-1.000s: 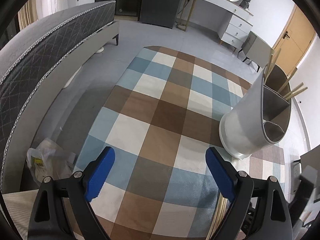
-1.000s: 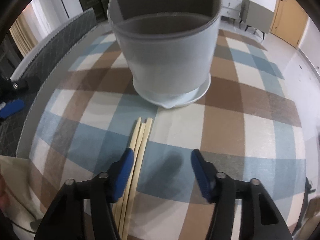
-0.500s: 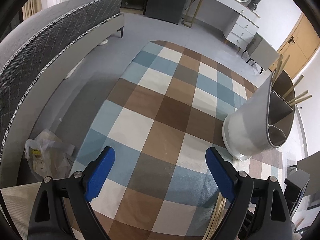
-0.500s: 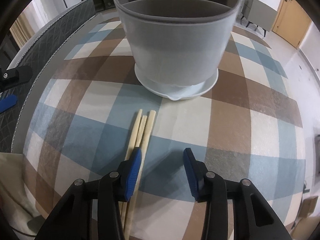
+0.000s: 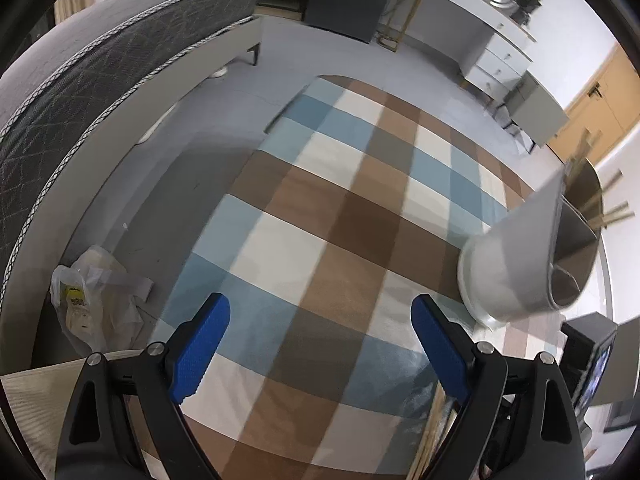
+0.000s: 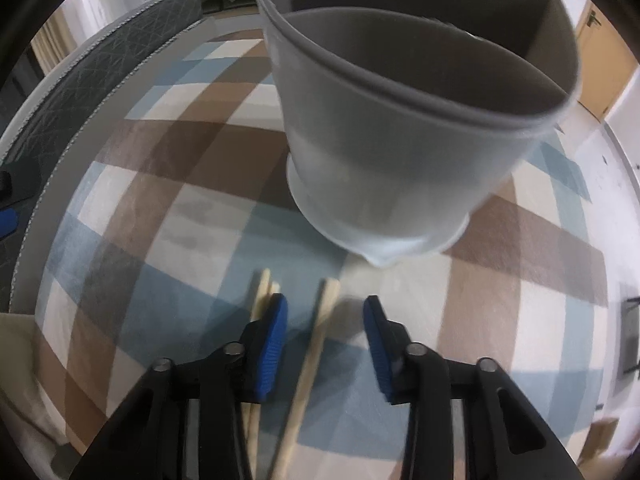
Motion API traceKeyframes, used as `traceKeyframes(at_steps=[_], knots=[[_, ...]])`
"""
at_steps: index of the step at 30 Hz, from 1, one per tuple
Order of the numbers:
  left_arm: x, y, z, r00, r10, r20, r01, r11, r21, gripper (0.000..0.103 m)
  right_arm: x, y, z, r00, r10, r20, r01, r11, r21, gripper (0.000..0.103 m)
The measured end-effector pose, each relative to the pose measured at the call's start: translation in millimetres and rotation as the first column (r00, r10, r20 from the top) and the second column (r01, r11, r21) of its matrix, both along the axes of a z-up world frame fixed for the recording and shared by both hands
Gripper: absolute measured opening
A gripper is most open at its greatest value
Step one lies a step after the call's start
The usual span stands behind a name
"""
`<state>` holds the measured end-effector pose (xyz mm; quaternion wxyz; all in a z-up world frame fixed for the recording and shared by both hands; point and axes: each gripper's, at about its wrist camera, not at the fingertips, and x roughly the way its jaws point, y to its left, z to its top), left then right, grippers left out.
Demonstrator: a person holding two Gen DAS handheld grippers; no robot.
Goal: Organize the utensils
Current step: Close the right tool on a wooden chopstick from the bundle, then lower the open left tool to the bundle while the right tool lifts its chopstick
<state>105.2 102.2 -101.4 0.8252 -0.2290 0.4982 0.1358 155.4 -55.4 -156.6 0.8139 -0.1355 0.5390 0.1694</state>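
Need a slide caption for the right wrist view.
Right gripper closing around one wooden chopstick on the checked tablecloth, beside the grey divided utensil holder.

A utensil holder (image 6: 404, 152) stands on the cloth-covered worktop (image 6: 168, 184), and chopsticks (image 5: 612, 212) stick up out of its far compartment. Nearer than the holder, one chopstick (image 6: 310, 356) lies on the cloth between the closing jaws of the right gripper (image 6: 324, 340), apart from both pads, while two more chopsticks (image 6: 262, 300) lie just left of it, outside the left pad. The left gripper (image 5: 320, 344) hangs over bare cloth to the left of the holder, with a bed (image 5: 100, 80) beyond the worktop's left edge and a plastic bag (image 5: 92, 296) on the floor between them.
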Motion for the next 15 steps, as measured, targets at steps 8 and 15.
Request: traceKeyframes(at_steps=[8,15], knots=[[2,1,-5,1.000,-0.018,-0.020,0.019,1.000,0.021,0.089,-6,-25,16,0.999,-0.035,-0.001,0.035,0.991,0.127,0.005],[6,-54,-28,0.949,-0.291,-0.120,0.294,0.956,0.004,0.089,-19,-84,50,0.986,-0.167,0.011,0.156,0.941,0.301,0.005]])
